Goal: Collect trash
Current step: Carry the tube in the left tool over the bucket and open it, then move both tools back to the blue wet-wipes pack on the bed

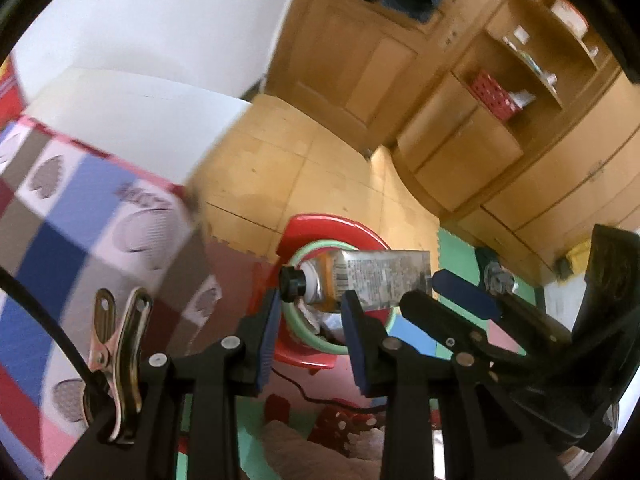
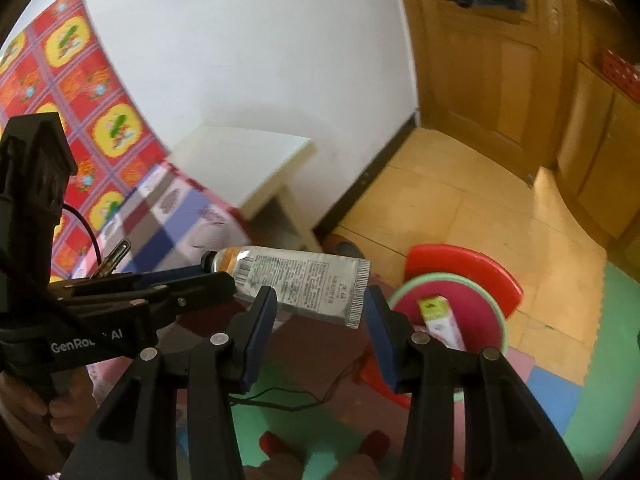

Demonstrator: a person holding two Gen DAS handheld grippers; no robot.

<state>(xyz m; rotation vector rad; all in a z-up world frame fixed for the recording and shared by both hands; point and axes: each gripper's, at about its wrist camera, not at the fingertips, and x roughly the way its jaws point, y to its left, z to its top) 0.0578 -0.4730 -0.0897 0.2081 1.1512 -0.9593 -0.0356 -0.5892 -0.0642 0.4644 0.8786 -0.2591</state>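
Left gripper [image 1: 310,306] fingers nearest the lens, parted, bracketing the capped end of the tube [image 1: 360,280] without clear contact. Tube lies crosswise, long axis left to right, cap left, crimped tail right. Right gripper [image 2: 320,300] fingers also apart around the tail in its own view; what bears the tube I cannot tell. Bin [image 1: 298,320], green-rimmed, sits just beyond and below: release probably drops it in.
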